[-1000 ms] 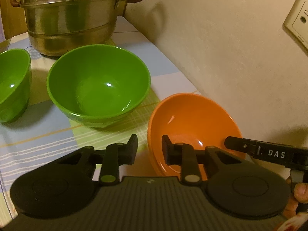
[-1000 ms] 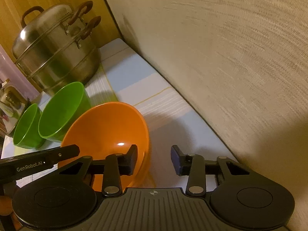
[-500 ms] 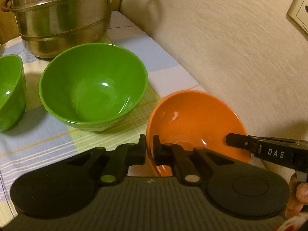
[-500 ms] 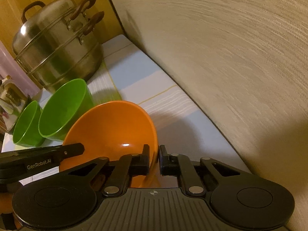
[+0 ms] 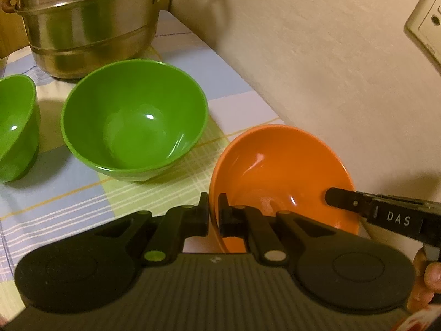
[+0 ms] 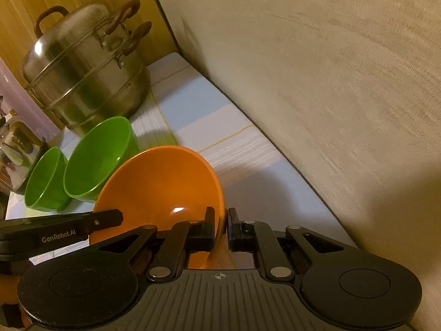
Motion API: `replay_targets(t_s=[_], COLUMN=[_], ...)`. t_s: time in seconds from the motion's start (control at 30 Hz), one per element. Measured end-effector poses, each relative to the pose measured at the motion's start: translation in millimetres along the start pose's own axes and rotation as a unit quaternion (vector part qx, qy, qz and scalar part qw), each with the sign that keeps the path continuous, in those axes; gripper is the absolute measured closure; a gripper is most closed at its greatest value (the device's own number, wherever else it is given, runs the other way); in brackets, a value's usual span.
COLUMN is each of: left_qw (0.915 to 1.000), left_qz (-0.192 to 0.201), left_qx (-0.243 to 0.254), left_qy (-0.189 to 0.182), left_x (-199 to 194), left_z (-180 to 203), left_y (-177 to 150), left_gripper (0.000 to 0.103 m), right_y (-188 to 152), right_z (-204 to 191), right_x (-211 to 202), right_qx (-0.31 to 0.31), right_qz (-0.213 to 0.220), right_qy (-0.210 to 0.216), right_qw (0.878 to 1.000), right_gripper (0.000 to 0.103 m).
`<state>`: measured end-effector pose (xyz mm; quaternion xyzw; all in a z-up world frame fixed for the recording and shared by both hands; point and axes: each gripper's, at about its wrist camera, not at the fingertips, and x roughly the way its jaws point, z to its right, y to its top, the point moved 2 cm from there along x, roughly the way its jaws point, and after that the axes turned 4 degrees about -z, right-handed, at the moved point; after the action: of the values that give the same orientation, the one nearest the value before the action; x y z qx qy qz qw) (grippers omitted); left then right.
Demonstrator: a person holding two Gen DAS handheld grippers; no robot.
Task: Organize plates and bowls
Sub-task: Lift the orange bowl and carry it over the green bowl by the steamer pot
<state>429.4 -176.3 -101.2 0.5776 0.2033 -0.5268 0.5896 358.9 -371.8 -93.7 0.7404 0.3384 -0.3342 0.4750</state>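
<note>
An orange bowl [image 5: 278,165] [image 6: 160,184] sits near the wall on the checked tablecloth. My left gripper [image 5: 213,209] is shut on its left rim, one pad inside and one outside. On the opposite rim my right gripper [image 6: 222,224] is shut the same way. Each gripper shows in the other's view: the right one's finger [image 5: 347,201] at the far rim, the left one's finger [image 6: 91,223] at the lower left. A large green bowl [image 5: 135,127] [image 6: 99,154] stands upright to the left. Beside it is a smaller green bowl [image 5: 16,127] [image 6: 45,179].
A tall steel steamer pot [image 5: 88,24] [image 6: 88,71] stands at the back of the tablecloth [image 5: 55,204]. The wall [image 5: 317,55] runs close along the right side, with a socket plate [image 5: 425,24] on it. A hand [image 5: 424,284] shows at the lower right. Jars [image 6: 13,149] crowd the far left.
Both grippers went from open to shut on the orange bowl's rim, one on each side. The bowls and pot stayed where they were.
</note>
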Motion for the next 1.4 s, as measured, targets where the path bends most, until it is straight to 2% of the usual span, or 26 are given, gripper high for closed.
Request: replay_targets(t_s=[0.4, 0.6, 0.77, 0.97, 1.17, 1.4], left_qw=[0.9997, 0.9988, 0.9978, 0.996, 0.9949, 0.9948], left_qz=[0.024, 0.041, 0.048, 0.047, 0.036, 0.023], left_qx=[0.002, -0.008, -0.021, -0.047, -0.058, -0.067], left_qy=[0.009, 0.023, 0.041, 0.059, 0.075, 0.073], left_x=[-65, -85, -89, -72, -48, -25], left_z=[0, -17, -41, -78, -105, -118], left_y=[35, 60, 78, 92, 98, 90], left_gripper=[0.098, 0.098, 0.098, 0.098, 0.098, 0.098], right_y=[28, 57, 78, 96, 109, 112], right_z=[-35, -62, -83, -104, -117, -119], right_x=[-45, -46, -25, 15, 54, 80], right_qx=[-0.009, -0.015, -0.02, -0.025, -0.038, -0.051], right_qz=[0.023, 0.024, 0.017, 0.004, -0.014, -0.032], right_qy=[0.017, 0.036, 0.053, 0.069, 0.073, 0.06], right_qw=[1.0, 0.999, 0.998, 0.997, 0.997, 0.996], right_gripper=[0.095, 0.095, 0.095, 0.096, 0.096, 0.096])
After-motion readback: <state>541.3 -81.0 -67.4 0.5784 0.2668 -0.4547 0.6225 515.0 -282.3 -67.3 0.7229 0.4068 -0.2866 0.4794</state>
